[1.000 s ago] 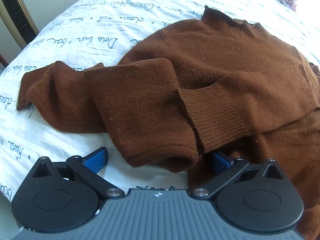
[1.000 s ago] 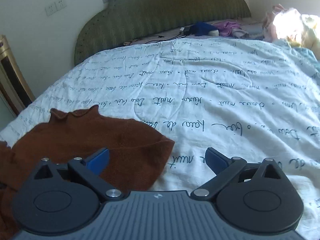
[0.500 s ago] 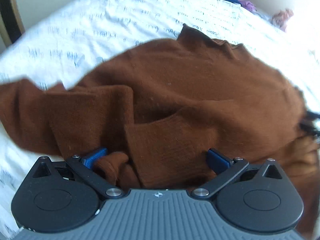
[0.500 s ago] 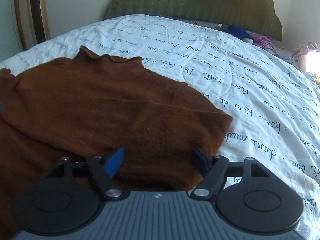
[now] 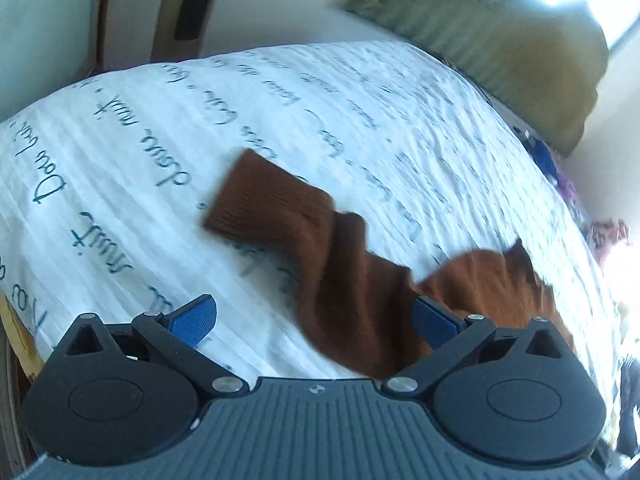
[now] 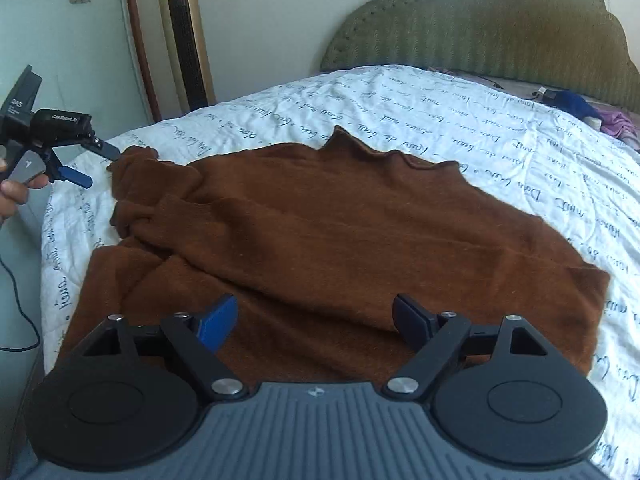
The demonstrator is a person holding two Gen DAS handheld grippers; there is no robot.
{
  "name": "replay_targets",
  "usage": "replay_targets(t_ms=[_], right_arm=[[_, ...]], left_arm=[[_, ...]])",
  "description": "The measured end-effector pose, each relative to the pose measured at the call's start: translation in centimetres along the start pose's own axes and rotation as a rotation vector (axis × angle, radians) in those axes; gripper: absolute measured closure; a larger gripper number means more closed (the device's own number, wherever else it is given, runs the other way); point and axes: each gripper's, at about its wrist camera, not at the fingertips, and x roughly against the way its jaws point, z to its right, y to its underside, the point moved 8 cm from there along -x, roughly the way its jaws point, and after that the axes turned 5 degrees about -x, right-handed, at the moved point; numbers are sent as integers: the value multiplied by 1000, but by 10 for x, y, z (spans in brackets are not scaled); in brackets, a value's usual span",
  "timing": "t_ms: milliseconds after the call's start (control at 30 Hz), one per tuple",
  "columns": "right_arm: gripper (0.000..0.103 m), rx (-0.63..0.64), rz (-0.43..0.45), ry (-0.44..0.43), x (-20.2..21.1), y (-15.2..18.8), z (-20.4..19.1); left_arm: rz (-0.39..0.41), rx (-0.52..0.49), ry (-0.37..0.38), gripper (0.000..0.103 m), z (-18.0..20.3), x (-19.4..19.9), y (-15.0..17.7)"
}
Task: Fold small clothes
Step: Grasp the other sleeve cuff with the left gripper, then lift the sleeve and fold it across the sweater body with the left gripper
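A brown sweater (image 6: 332,236) lies spread across a white bedspread (image 6: 460,120) printed with dark handwritten script, its neck opening pointing toward the green padded headboard (image 6: 480,32). The body of the garment is mostly flat, with its right edge ending in a corner near the bed's right side. Toward the left, a sleeve (image 6: 152,184) is bunched into folds, and its cuff reaches the far left edge of the bed.

The left gripper (image 6: 98,166), seen from the right wrist camera, is at that cuff with its two fingers spread apart; one finger tip touches the cuff, the other blue-padded finger (image 6: 76,176) sits beside it over the bedspread. The person's hand (image 6: 16,192) holds its handle. In the left wrist view, blurred by motion, the left gripper (image 5: 316,316) has its fingers wide apart, with the ribbed sleeve (image 5: 320,256) draped between them, against the right pad and apart from the left one.

The right gripper (image 6: 316,320) is over the near hem of the sweater, its fingers wide apart and holding nothing, cloth visible between them.

A tall gold tower fan (image 6: 184,36) stands against the wall beyond the left side of the bed. Blue and purple clothes (image 6: 588,108) lie near the headboard.
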Motion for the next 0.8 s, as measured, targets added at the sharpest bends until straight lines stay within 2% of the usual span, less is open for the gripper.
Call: replay_targets(t_ms=[67, 167, 267, 400, 467, 500, 533, 567, 600, 633, 667, 700, 800], right_arm=[[18, -4, -1, -3, 1, 4, -6], [18, 1, -6, 3, 5, 8, -11], [18, 4, -14, 24, 4, 7, -10], [18, -16, -25, 36, 4, 7, -6], [18, -23, -21, 45, 4, 6, -5], [18, -24, -22, 45, 5, 6, -5], [18, -24, -21, 48, 5, 5, -5], [18, -24, -18, 51, 5, 5, -5], [18, -23, -16, 52, 6, 4, -6], [18, -21, -13, 52, 7, 3, -6], [18, -20, -12, 53, 7, 3, -7], [18, -20, -10, 54, 8, 2, -7], [18, -23, -8, 56, 11, 2, -7]], left_arm=[[-9, 72, 58, 1, -15, -8, -11], [12, 125, 115, 1, -21, -16, -21], [46, 182, 138, 3, -26, -23, -32], [83, 307, 169, 3, -34, -27, -37], [78, 347, 193, 8, -37, -28, -39], [71, 369, 204, 22, -39, -27, -39], [51, 392, 217, 42, -40, -27, -38], [20, 422, 244, 55, -40, -30, -36], [-14, 462, 296, 80, -39, -34, -32], [-46, 494, 327, 89, -38, -40, -29], [-62, 516, 326, 91, -38, -44, -26], [-59, 536, 327, 99, -40, -48, -23], [12, 591, 342, 99, -49, -45, -19]])
